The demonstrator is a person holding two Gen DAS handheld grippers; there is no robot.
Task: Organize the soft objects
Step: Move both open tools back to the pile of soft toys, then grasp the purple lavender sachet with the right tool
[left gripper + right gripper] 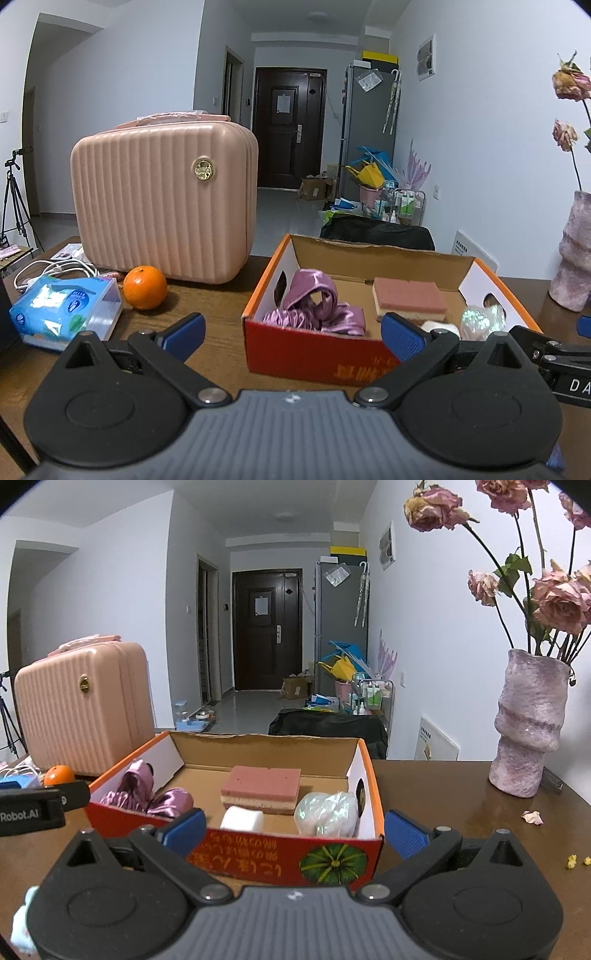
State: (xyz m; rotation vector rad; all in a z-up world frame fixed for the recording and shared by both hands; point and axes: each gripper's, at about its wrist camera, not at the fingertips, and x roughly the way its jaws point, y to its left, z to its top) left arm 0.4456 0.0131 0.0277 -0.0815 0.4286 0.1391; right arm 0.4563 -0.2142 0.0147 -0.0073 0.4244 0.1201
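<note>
An open red and orange cardboard box (314,354) (280,860) stands on the brown table. In it lie a crumpled purple satin cloth (317,306) (147,794), a pink sponge (410,299) (262,790), a white soft block (242,818) (441,326) and a shiny white pouf (328,814) (482,319). My left gripper (295,332) is open and empty, just in front of the box's near wall. My right gripper (295,830) is open and empty, its blue fingertips at the box's near wall.
A pink ribbed case (162,203) (81,709) stands at the back left. An orange (144,287) and a blue tissue pack (62,310) lie to the left. A purple vase (528,731) with dried roses stands at the right. Petal scraps (532,816) lie near it.
</note>
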